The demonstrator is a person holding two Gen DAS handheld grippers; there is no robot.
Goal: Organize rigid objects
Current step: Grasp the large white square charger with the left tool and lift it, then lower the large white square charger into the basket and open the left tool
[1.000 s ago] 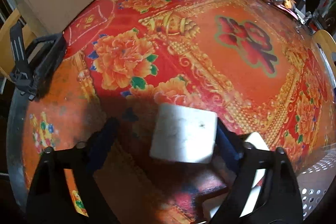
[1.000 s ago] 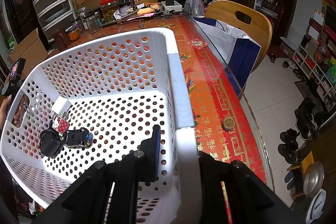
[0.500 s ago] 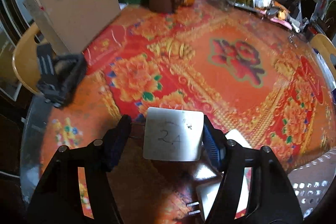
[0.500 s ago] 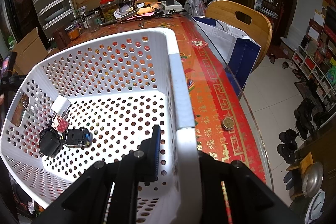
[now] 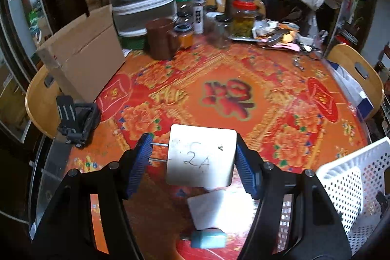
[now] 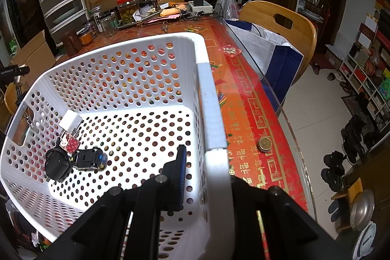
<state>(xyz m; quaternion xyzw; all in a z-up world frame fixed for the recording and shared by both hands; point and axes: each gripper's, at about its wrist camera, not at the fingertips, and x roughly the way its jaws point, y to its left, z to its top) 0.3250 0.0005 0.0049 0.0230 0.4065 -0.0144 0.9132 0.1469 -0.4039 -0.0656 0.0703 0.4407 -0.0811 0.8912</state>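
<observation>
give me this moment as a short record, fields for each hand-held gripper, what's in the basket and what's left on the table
left hand-held gripper: holds white charger marked 2A, prongs toward its left pad, lifted above table
right hand-held gripper: clamped on white basket wall
in basket: toy car, black adapter, white plug, patterned red item
on table: white block, light blue item, black holder

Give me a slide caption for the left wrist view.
Left gripper holds a white charger marked 2A above the red tablecloth.
</observation>
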